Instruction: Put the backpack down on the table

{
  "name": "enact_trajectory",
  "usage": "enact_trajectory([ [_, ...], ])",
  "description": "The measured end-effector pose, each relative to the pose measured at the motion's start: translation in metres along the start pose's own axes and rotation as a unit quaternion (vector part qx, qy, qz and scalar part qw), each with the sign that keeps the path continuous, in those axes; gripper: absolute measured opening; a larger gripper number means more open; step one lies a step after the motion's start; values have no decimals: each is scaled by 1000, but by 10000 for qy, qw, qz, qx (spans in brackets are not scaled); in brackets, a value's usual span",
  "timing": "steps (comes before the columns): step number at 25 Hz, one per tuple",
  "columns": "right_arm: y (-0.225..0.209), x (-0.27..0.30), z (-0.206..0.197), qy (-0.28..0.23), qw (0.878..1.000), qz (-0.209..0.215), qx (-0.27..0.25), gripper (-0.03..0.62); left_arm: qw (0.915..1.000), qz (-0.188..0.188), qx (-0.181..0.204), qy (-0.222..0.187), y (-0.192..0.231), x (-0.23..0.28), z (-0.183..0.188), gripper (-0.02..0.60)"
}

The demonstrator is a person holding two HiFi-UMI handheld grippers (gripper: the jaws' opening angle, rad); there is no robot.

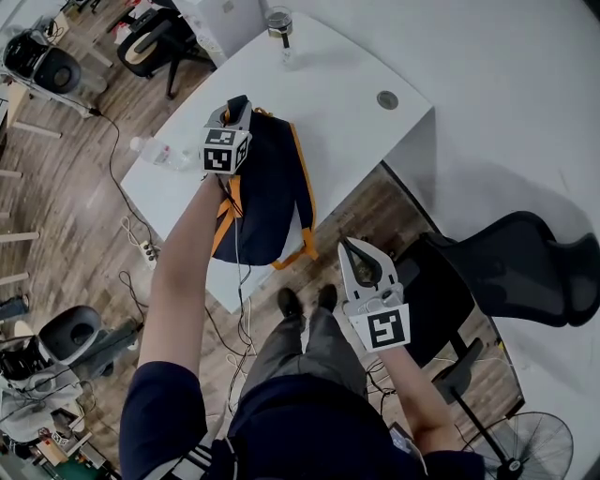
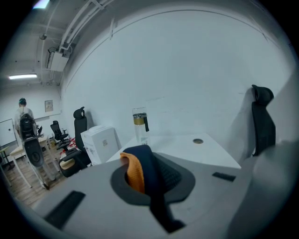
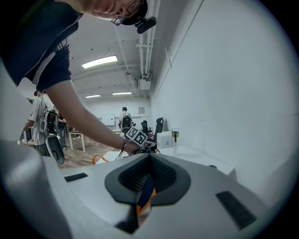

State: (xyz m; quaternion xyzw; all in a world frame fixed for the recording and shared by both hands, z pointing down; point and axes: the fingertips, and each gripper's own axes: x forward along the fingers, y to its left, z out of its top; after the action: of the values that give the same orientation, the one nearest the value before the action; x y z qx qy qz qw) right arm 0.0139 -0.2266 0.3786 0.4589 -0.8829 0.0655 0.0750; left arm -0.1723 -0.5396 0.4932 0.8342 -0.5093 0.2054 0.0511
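Observation:
A navy backpack [image 1: 267,187] with orange trim lies flat on the white table [image 1: 328,103], its lower end hanging over the front edge. My left gripper [image 1: 234,111] is at the backpack's top end, shut on its navy and orange strap [image 2: 140,168], which sticks up between the jaws [image 2: 142,161]. My right gripper [image 1: 346,246] hangs off the table near the front edge, to the right of the backpack, shut and holding nothing that I can see. In the right gripper view [image 3: 149,156] a piece of the backpack [image 3: 145,193] shows below the closed tips.
A glass tumbler [image 1: 278,21] stands at the table's far edge and a clear plastic bottle [image 1: 159,153] lies at its left edge. A cable hole [image 1: 387,99] is at the right. A black office chair [image 1: 506,272] stands right of me. A power strip [image 1: 147,251] lies on the floor.

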Motion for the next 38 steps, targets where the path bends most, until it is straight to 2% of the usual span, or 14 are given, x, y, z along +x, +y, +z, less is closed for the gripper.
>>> enact_trajectory([
  [19, 5, 2, -7, 42, 10000, 77, 41, 0, 9971, -69, 250, 722, -2, 8, -35, 2],
  [24, 6, 5, -6, 45, 9999, 86, 69, 0, 9933, -119, 337, 1096, -2, 11, -49, 2],
  [38, 7, 4, -10, 87, 9999, 112, 62, 0, 9853, -299, 322, 1650, -6, 16, -76, 2],
])
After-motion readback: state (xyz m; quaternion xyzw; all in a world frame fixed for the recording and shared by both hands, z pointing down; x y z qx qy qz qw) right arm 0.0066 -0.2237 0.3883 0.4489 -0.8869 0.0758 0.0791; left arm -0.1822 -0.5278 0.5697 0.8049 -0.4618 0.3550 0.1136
